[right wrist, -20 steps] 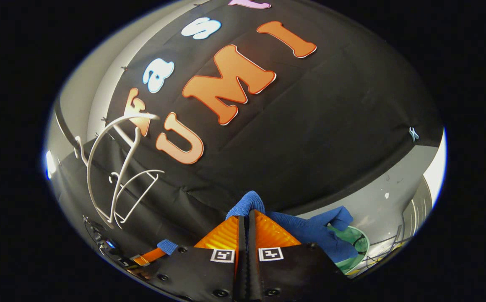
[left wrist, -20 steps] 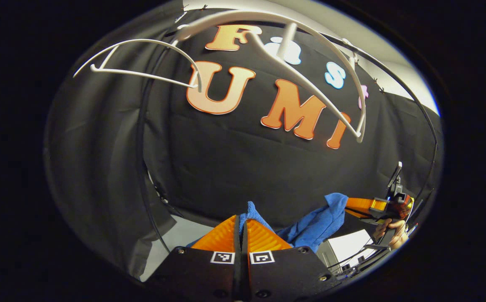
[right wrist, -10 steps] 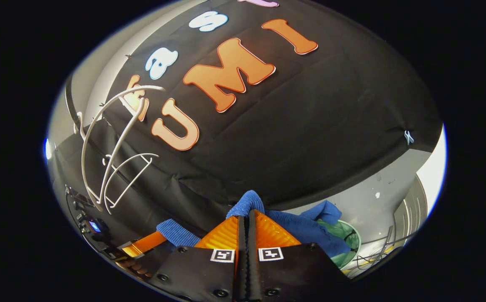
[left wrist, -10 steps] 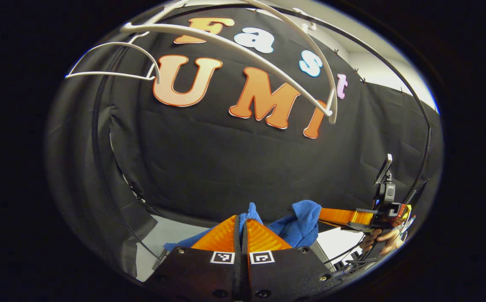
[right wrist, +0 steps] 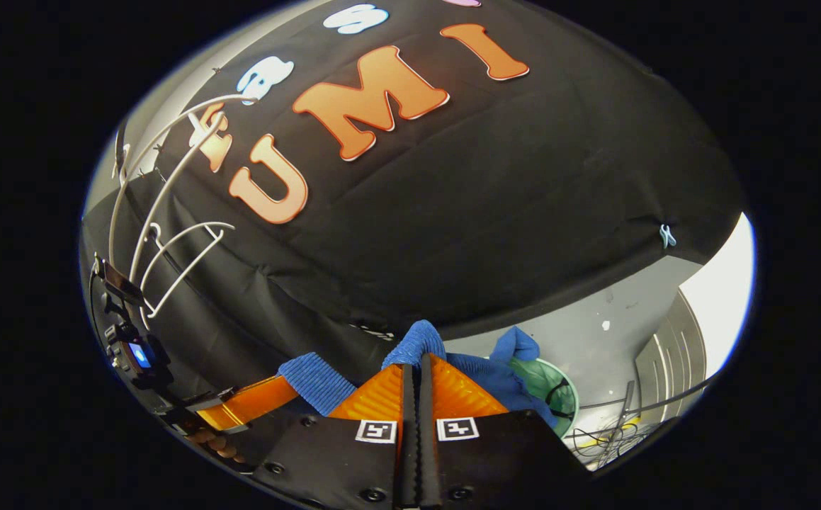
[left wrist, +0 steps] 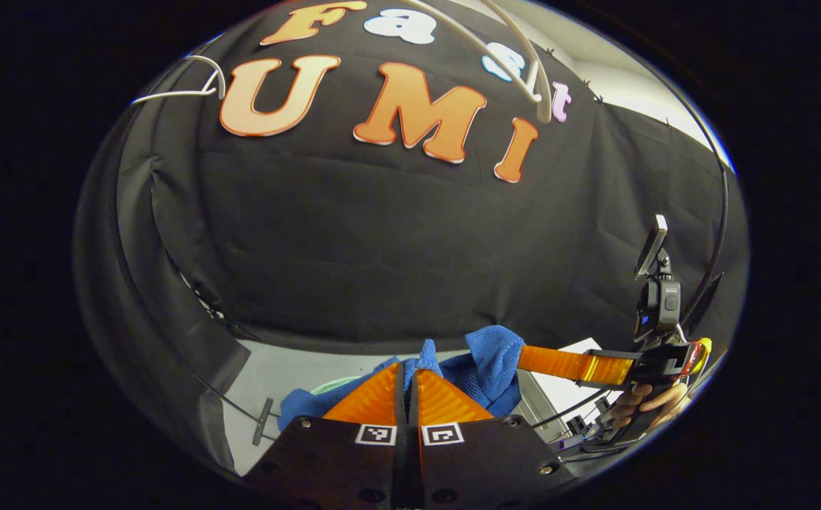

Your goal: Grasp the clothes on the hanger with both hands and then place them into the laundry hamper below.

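The left gripper [left wrist: 406,368] is clamped on a fold of the blue garment [left wrist: 484,354], and the right gripper [right wrist: 416,370] is likewise clamped on the same cloth [right wrist: 417,340], which is stretched between the two tools. Compared with the frames one second and half a second earlier, the white hangers [left wrist: 523,64] are displaced toward the upper edge of the left gripper view, and more pale floor is exposed beneath the booth wall. A downward carry of the garment, already clear of its hanger, is therefore inferred, and the task is judged to be in its lowering stage with release not yet made.

In the right gripper view, the green laundry hamper [right wrist: 559,386] is shown just beyond the hanging cloth, low and to the right; its rim is partly covered by the garment. In the left gripper view, the right gripper [left wrist: 573,365] is shown from the side with the holding hand [left wrist: 647,402], and the cloth is seen gathered at its tips.
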A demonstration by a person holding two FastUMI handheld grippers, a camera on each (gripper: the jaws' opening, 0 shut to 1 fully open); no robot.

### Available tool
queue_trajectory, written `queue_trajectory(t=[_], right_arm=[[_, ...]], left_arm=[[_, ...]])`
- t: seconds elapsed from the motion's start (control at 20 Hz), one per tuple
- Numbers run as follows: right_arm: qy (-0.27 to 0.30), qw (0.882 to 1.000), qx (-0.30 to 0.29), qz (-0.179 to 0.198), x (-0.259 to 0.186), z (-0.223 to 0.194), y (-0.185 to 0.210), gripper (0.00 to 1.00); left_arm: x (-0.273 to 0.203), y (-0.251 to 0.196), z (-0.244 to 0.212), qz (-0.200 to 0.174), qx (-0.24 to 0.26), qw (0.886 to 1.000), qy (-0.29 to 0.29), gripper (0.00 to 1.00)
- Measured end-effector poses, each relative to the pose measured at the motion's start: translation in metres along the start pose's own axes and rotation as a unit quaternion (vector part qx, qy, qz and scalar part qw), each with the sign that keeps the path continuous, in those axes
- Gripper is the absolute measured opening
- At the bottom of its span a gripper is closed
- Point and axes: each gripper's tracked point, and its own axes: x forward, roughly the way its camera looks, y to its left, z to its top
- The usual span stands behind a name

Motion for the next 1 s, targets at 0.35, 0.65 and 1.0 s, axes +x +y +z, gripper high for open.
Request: queue_trajectory(t=[0.35, 0.65, 1.0], right_arm=[[0.044, 0.998, -0.006, -0.052, 0.024, -0.04, -0.037, 0.08], [0.111, 0.984, -0.037, -0.132, 0.051, -0.078, -0.079, 0.08], [0.172, 0.968, -0.062, -0.175, 0.072, -0.121, -0.094, 0.08]], left_arm=[[0.022, -0.004, -0.024, 0.003, -0.006, 0.997, 0.075, 0.0], [0.023, 0.019, -0.049, 0.055, -0.007, 0.985, 0.165, 0.0], [0.025, 0.02, -0.068, 0.075, -0.021, 0.973, 0.219, 0.0]])
